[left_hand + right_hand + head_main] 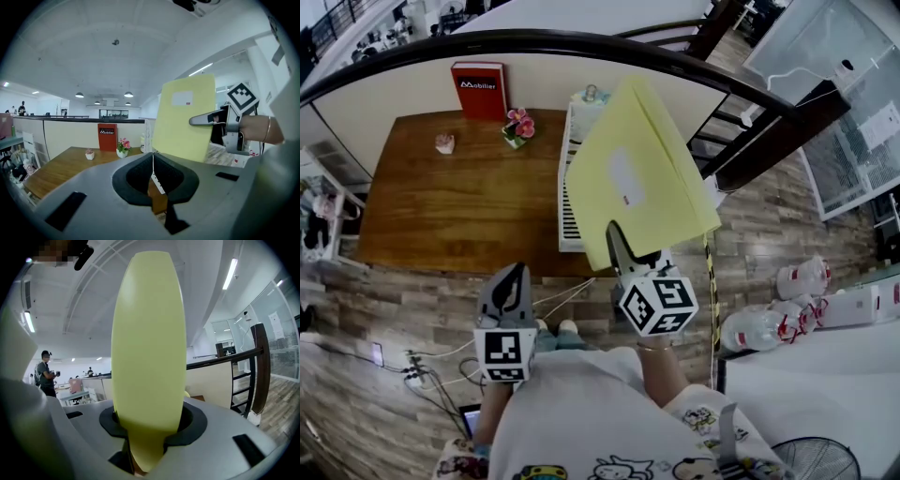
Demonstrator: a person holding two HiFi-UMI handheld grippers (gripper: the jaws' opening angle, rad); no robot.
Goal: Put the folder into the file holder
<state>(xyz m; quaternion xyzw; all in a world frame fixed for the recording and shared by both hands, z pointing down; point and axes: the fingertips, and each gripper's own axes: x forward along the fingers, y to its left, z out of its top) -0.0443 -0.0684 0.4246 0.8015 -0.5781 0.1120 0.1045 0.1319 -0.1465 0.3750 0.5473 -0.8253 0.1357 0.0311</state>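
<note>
A pale yellow folder (642,178) with a white label is held up in the air, tilted, over the right end of the wooden table (459,206). My right gripper (623,248) is shut on its lower edge; in the right gripper view the folder (149,348) rises edge-on from between the jaws. The white slatted file holder (566,202) stands at the table's right end, largely hidden behind the folder. My left gripper (511,291) hovers lower left near the table's front edge, shut and holding nothing. From its view I see the folder (185,117) and the file holder (148,133) behind it.
A red box (480,89), a flower pot (518,127) and a small white pot (444,142) stand at the table's back. A dark railing (750,103) runs behind and to the right. Packs of water bottles (769,323) and cables (427,375) lie on the floor.
</note>
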